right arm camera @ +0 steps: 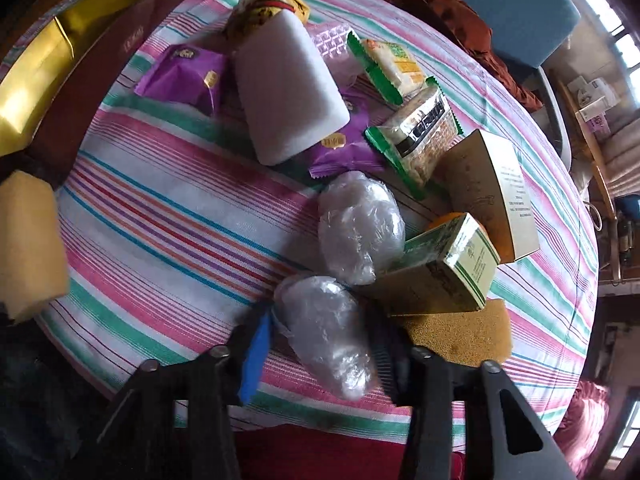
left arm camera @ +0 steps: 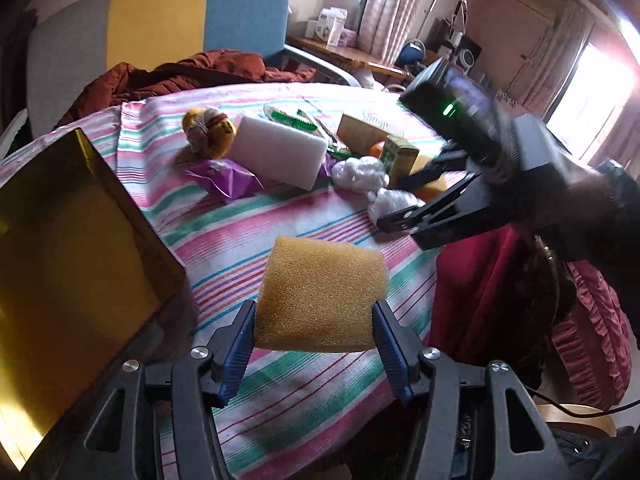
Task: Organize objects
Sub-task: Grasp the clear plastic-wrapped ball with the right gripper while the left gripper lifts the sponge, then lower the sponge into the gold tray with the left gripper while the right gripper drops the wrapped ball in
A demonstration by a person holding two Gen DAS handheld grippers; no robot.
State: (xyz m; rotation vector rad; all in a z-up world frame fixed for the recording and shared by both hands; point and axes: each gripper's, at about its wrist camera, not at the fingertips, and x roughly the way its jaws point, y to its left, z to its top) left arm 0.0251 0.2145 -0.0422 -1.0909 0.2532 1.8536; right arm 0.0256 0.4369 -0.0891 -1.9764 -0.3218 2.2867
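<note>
Objects for sorting lie scattered over my desk (right arm camera: 160, 208), a round top under a striped cloth. Biggest of all is the gold-lined box (left arm camera: 80, 248), open at the desk's left edge. Next in size comes the white foam block (right arm camera: 288, 96), lying across purple snack packets (right arm camera: 184, 76) with a yellow plush toy (left arm camera: 210, 130) just beyond it. Beside the block sit two green-edged cracker packs (right arm camera: 416, 136), then a tan carton (right arm camera: 488, 196) and a smaller green-and-gold carton (right arm camera: 448, 272) leaning on an orange fruit, with a flat yellow sponge (right arm camera: 460, 332) under its near end.

My left claw (left arm camera: 316, 320) holds a yellow sponge block (left arm camera: 320, 296) clamped between its blue pads, lifted above the cloth, just right of the box.

Two plastic-wrapped bundles lie near the cartons. My right claw (right arm camera: 320, 352) straddles the nearer bundle (right arm camera: 328, 332), one finger on each side; motion blur there means I cannot tell whether the pads are pressing it. The farther bundle (right arm camera: 360, 224) rests against the green-and-gold carton.
</note>
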